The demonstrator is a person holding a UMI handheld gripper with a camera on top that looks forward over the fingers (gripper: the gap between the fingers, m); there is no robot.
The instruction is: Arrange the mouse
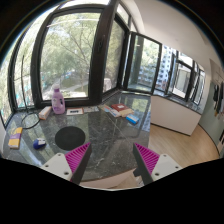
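My gripper (111, 162) is open and empty, with its pink-padded fingers (76, 157) spread wide above the near edge of a dark marble-patterned table (105, 135). A round black mouse pad (68, 136) lies on the table ahead of the left finger. A small dark bluish object (40, 144), possibly the mouse, sits left of the pad; it is too small to tell for certain. Nothing lies between the fingers.
A pink bottle (58, 100) stands at the far left of the table. A yellow item (15, 141) lies at the left edge, and a reddish book (118, 107) and a blue item (133, 120) lie at the far right. A white cabinet (176, 115) stands right, under the windows.
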